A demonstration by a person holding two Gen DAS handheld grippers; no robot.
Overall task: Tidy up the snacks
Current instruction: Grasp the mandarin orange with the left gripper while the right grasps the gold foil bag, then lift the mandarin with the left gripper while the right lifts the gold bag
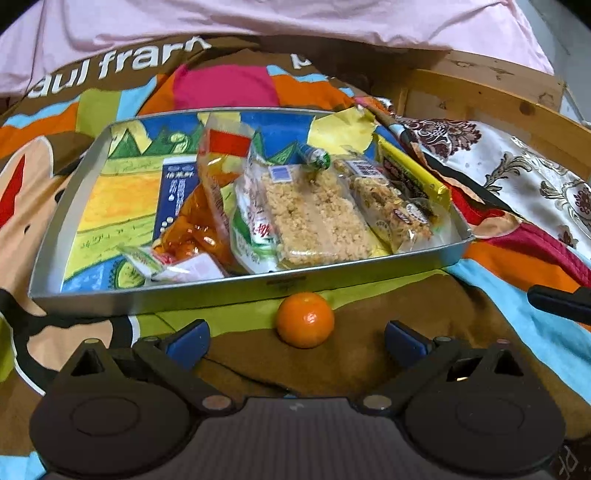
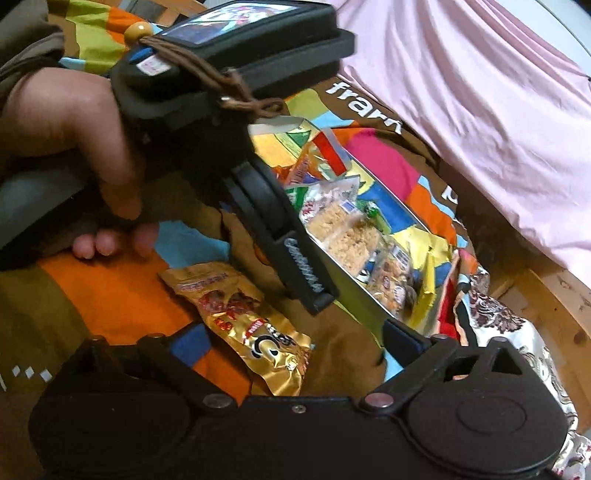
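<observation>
A metal tin [image 1: 66, 221] with a colourful bottom lies on the bedspread and holds several snack packs, among them a rice-cracker pack [image 1: 314, 214]. A small orange [image 1: 305, 319] sits on the bedspread just in front of the tin. My left gripper [image 1: 295, 341] is open, its blue pads either side of the orange and just short of it. In the right wrist view a gold snack packet [image 2: 255, 328] lies on the bedspread between the open fingers of my right gripper [image 2: 295, 343]. The left gripper's body [image 2: 236, 122] and the hand holding it fill the upper left there. The tin [image 2: 351, 291] lies beyond.
A pink sheet [image 1: 295, 18] lies behind the tin. A wooden bed frame [image 1: 480, 96] and a floral cloth [image 1: 517, 170] are to the right. The right gripper's black finger [image 1: 561, 302] shows at the right edge of the left wrist view.
</observation>
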